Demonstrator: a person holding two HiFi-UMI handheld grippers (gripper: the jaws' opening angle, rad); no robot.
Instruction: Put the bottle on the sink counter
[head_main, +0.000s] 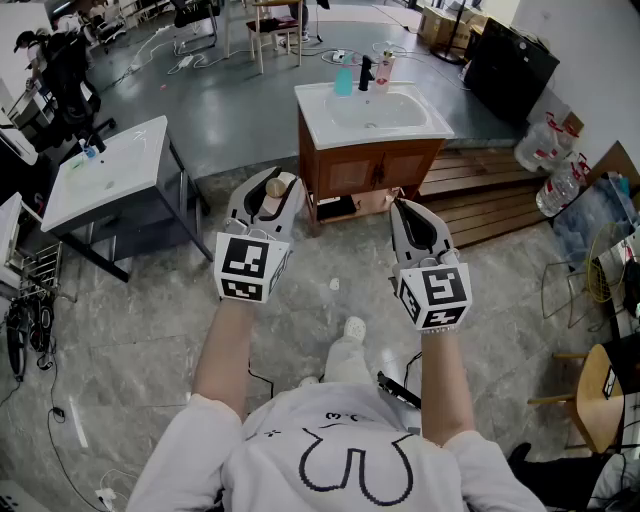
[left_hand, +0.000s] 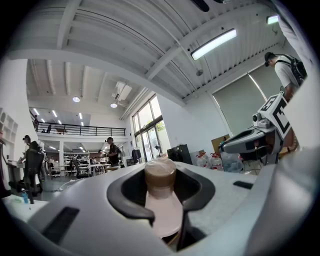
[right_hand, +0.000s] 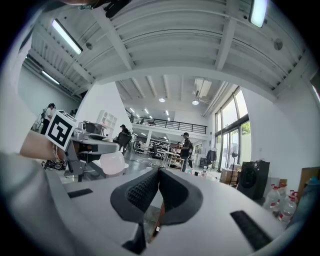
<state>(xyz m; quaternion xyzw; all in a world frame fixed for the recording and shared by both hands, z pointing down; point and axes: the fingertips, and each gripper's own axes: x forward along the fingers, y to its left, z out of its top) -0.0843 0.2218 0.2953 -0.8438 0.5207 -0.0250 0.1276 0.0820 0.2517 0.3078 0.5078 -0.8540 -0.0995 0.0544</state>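
The bottle (left_hand: 161, 200), pale-bodied with a brown cap, is pinched between the jaws of the left gripper (head_main: 275, 182), the cap lying toward the jaw tips and the body running back along the jaws. It is carried in the air, near the person and well apart from its goal. Just to its right the right gripper (head_main: 402, 210) is held level with its jaws pressed together on nothing.

Farther ahead stands the sink counter (head_main: 318, 128), a white top on a wooden cabinet (head_main: 370, 170), with a basin (head_main: 385, 108) sunk in the middle. At its far edge a teal bottle (head_main: 343, 82), a black tap (head_main: 366, 72) and a pink-and-white bottle (head_main: 383, 68) are lined up. A second, separate sink (head_main: 105, 170) is seen at far left, and water jugs (head_main: 545, 150) at far right.

The step in hand is judged to be the carry to the counter. It would be done well if the bare near-left strip of the white top were chosen, clear of the basin and the far-edge items. The bottle would probably need to be turned base-down first. The pinch is best loosened only once the base is felt flat on the top; the curved rim could tip it.
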